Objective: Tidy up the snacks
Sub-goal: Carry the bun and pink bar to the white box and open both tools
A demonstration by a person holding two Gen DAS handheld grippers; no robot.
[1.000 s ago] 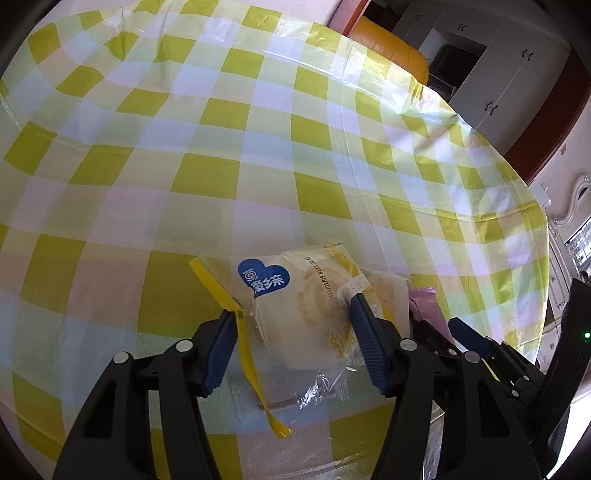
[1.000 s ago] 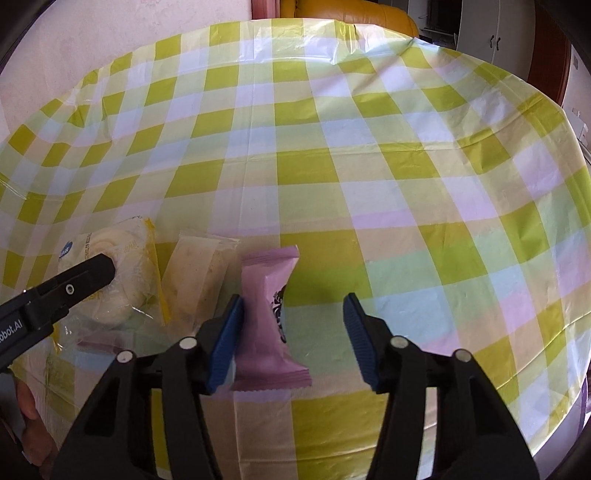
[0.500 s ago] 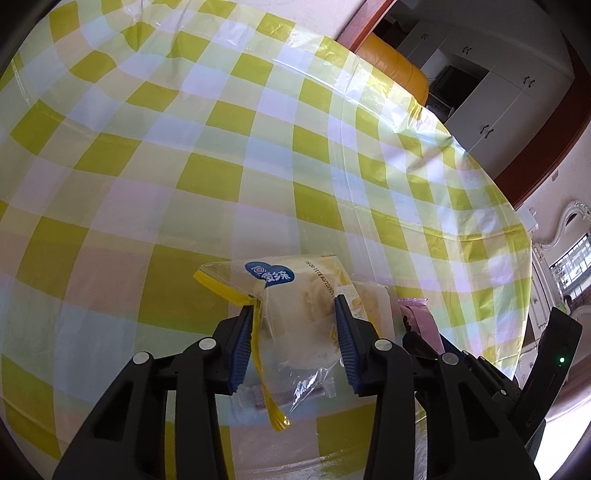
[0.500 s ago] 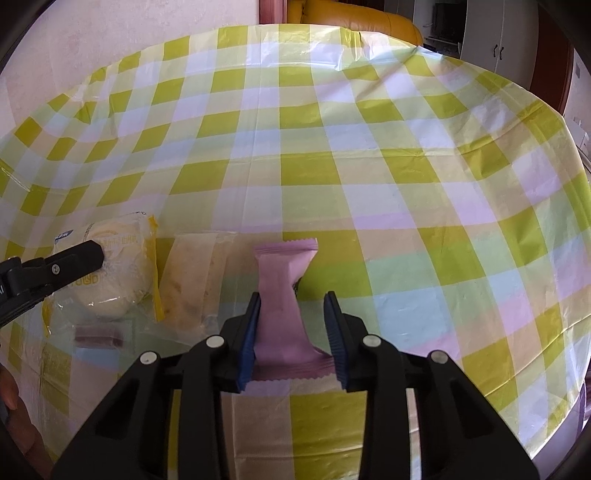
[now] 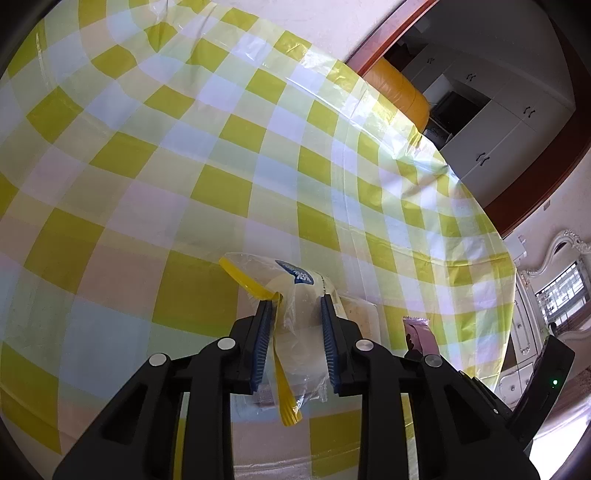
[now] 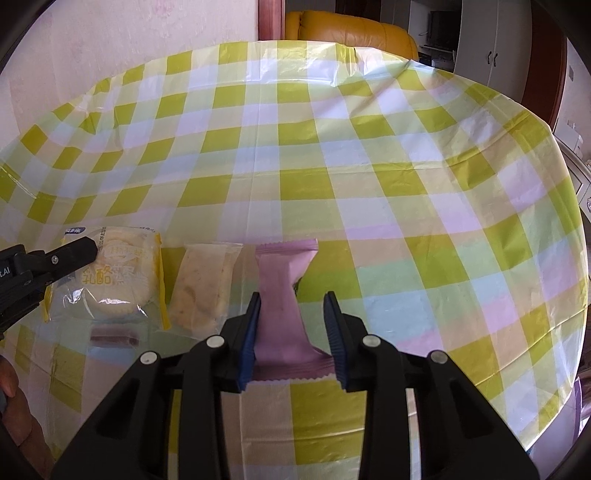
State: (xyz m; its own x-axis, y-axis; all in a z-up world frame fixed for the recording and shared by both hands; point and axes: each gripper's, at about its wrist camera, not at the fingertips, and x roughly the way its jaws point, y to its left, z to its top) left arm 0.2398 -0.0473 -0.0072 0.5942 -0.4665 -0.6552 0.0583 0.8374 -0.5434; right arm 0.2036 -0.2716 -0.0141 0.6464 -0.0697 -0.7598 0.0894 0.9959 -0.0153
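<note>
My left gripper (image 5: 295, 301) is shut on a clear, yellow-edged cake packet (image 5: 295, 321), lifted and tilted above the checked tablecloth (image 5: 184, 166). The same packet (image 6: 110, 280) shows at the left in the right wrist view, with the left gripper's finger (image 6: 74, 253) over it. My right gripper (image 6: 292, 299) is shut on a pink snack packet (image 6: 282, 295) that stands up off the cloth. A pale biscuit packet (image 6: 205, 284) lies between the two. The pink packet (image 5: 419, 334) also shows at the right in the left wrist view.
A small brown bar (image 6: 114, 338) lies under the cake packet near the table's front edge. The yellow-green checked cloth (image 6: 332, 166) covers the whole table. An orange chair (image 6: 351, 33) and white cabinets (image 5: 491, 136) stand beyond the far edge.
Both grippers have closed on their packets, the left on the cake packet and the right on the pink one. Both packets have been raised off the cloth.
</note>
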